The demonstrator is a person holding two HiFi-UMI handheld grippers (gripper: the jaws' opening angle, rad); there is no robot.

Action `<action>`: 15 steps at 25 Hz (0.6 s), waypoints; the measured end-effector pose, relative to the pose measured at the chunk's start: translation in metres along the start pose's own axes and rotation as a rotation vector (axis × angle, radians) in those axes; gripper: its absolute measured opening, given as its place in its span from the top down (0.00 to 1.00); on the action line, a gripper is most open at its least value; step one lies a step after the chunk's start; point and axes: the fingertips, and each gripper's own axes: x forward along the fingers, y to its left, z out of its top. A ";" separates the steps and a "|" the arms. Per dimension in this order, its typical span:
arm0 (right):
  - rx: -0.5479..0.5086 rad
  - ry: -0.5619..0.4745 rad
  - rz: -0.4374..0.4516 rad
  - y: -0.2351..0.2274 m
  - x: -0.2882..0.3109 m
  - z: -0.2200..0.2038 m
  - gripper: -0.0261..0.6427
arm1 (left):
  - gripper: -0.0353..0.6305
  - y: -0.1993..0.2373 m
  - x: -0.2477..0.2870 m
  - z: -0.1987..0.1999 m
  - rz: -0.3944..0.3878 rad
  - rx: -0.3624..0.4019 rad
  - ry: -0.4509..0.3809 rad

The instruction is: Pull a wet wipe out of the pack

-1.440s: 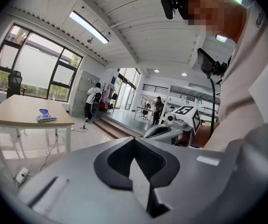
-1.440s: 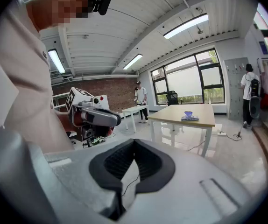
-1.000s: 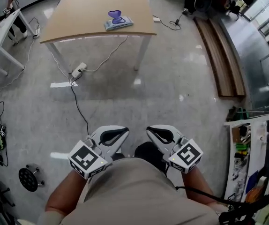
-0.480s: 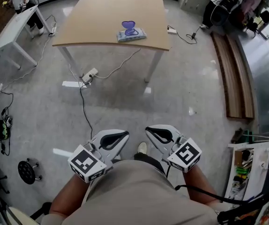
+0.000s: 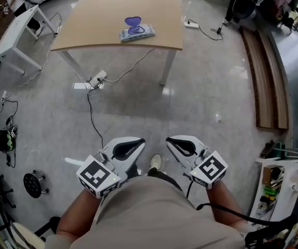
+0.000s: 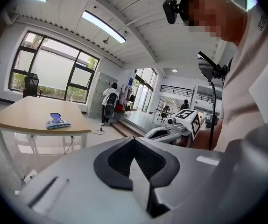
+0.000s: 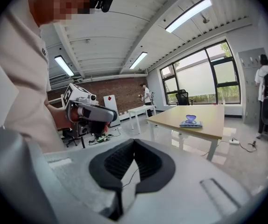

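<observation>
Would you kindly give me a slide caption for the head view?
Left gripper and right gripper, both shut and empty, held near the person's waist; wet wipe pack lies on the far table.

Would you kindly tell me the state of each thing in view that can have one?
Pale blue wet wipe pack with purple lid: lid flipped up, pack lying flat on the wooden table.
Left hand-held gripper: shut, empty.
Right hand-held gripper: shut, empty.

The wipe pack [image 5: 137, 32] lies on the bench [image 5: 94, 19] at 12 o'clock. The left hand-held gripper [image 5: 135, 143] and the right hand-held gripper [image 5: 172, 141] are side by side at 6 o'clock, well apart from it.
</observation>
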 end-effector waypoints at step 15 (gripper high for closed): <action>0.010 -0.005 -0.046 -0.163 0.133 0.076 0.96 | 0.94 0.208 0.088 0.058 -0.020 -0.015 -0.011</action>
